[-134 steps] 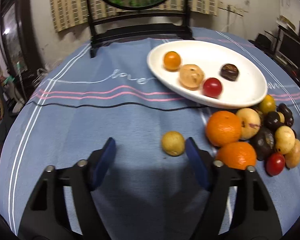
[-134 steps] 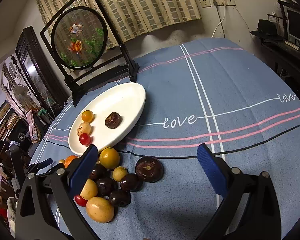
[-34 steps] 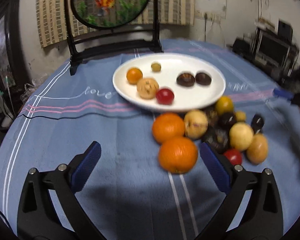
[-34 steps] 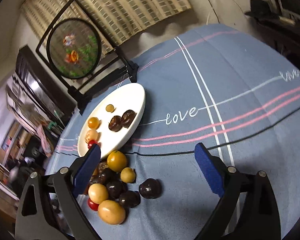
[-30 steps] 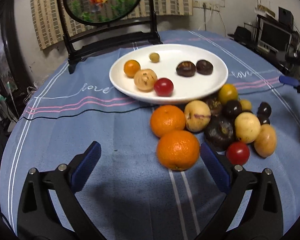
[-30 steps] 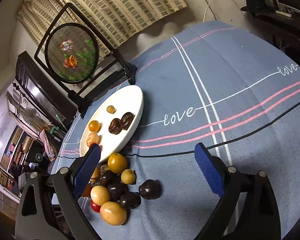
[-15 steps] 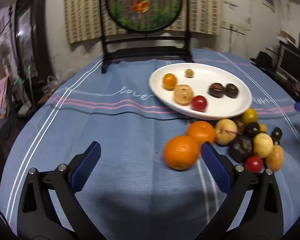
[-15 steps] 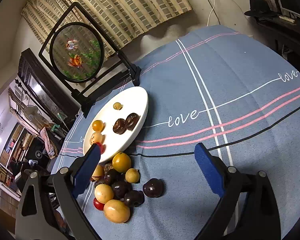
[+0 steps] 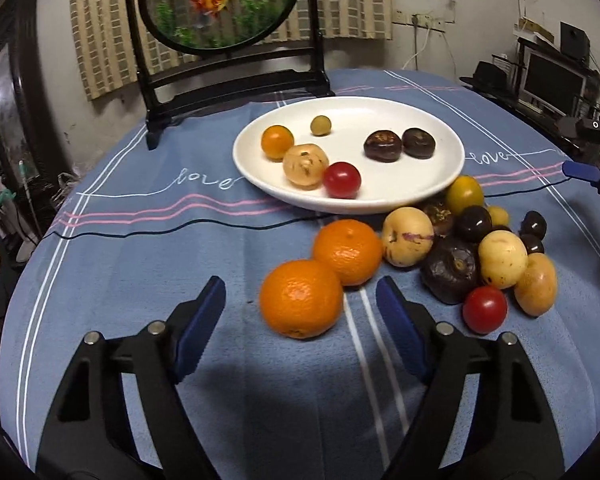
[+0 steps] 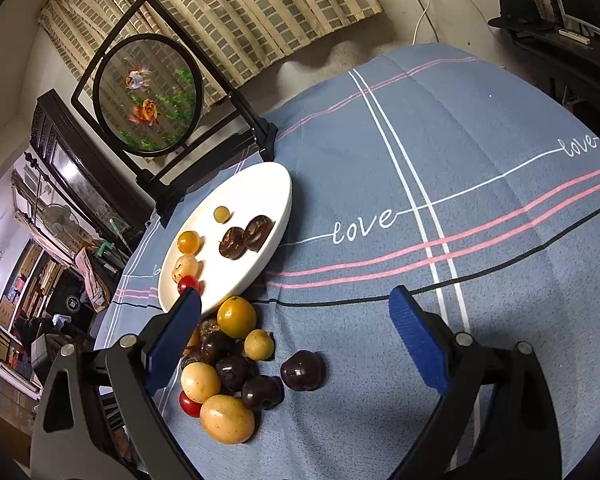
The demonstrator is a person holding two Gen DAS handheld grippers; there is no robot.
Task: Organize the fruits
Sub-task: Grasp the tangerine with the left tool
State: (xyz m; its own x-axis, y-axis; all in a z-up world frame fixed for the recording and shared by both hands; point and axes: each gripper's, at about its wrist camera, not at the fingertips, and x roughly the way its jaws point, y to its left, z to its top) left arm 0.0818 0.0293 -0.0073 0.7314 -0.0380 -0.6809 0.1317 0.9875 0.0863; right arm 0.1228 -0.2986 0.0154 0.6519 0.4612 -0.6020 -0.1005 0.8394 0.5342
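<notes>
Lining up on the near orange (image 9: 301, 298), which sits on the tablecloth (image 9: 140, 264) just ahead of the left gripper (image 9: 300, 300), roughly centred between its blue pads and not touched by either. Second orange (image 9: 348, 251) sits just beyond it and touches it, slightly to the right. White plate (image 9: 440, 176) lies farther ahead, already holding six small fruits. Loose fruit pile (image 9: 492, 256) is ahead to the right.

Handling guess: orange looks firm, fairly heavy for this set, round so it may roll; dimpled skin should give decent grip. Best to take it across the widest middle, pads on opposite sides, moderate squeeze. Neighbour orange may get nudged.

Left gripper: jaws spread a bit wider than the orange, empty, touching nothing.

Right gripper (image 10: 296, 336): jaws spread wide, empty. Dark round fruit (image 10: 302, 370) lies alone between its fingers, nearer the camera than the tips, no contact. Same pile sits by its left finger, plate ahead-left. Small dark fruits look soft and bruisable, so light grip there.
</notes>
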